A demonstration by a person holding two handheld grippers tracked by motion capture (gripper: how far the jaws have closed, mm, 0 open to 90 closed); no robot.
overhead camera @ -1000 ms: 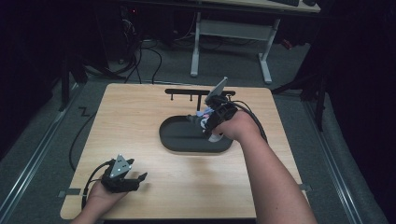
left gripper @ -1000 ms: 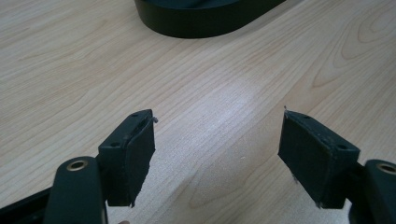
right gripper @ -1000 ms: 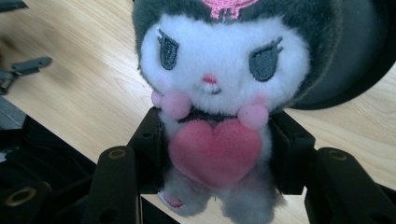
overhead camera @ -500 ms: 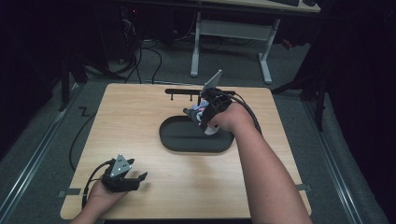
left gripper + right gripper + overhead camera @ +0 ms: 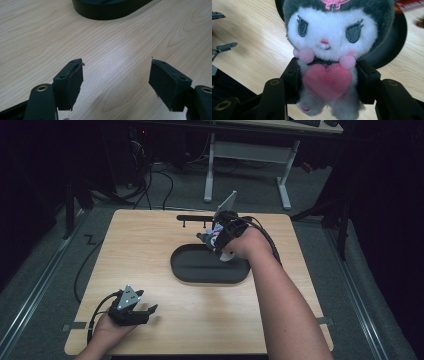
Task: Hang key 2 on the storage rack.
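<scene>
Tray (image 5: 190, 272) mid-table (image 5: 150, 240), plush toy (image 5: 329, 50) above its far edge, rack (image 5: 197, 218) behind, left hand-held gripper (image 5: 145, 311) near front-left.

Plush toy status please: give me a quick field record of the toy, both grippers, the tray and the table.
held item: plush toy, grey and white with a pink heart on its chest
right gripper: shut on the plush toy's body, pads pressing both sides
position: right gripper over the far edge of the black oval tray
left gripper: open, nothing between the jaws, low over the wooden table
left gripper place: near-left part of the table
tray contents: nothing visible inside
</scene>
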